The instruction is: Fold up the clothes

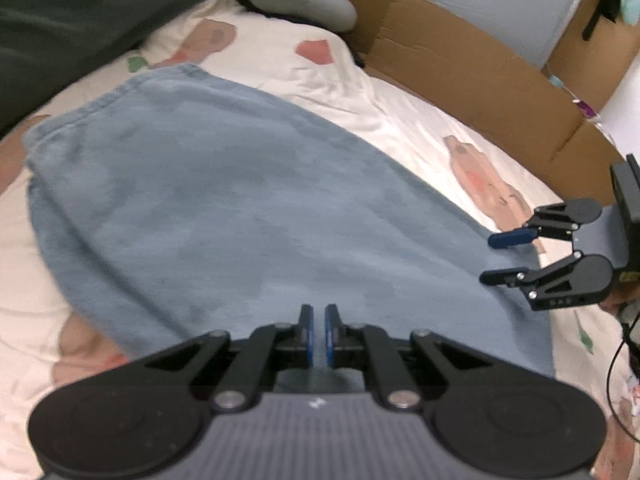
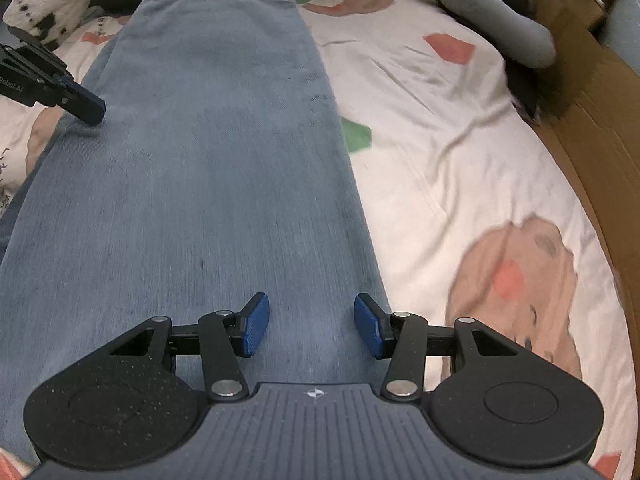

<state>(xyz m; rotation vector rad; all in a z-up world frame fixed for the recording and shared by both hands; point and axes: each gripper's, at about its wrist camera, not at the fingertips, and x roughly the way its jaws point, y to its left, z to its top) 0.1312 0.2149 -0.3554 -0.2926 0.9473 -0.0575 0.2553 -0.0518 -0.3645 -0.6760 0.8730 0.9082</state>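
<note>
The jeans [image 2: 192, 168] lie flat on the bed [image 2: 440, 152], not yet folded across; left gripper [image 1: 319, 334] jaws together and empty, right gripper [image 2: 311, 326] jaws apart.

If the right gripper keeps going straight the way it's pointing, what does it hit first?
Most likely the blue jeans spread on the printed bedsheet. The right gripper angles down at the denim with open, empty jaws and nothing in between, though depth is hard to judge.

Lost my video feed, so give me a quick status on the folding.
Left claw shut, empty, over the blue jeans. Right claw open, empty, above their right edge. Jeans flat on the printed sheet. Nothing in the way.
</note>
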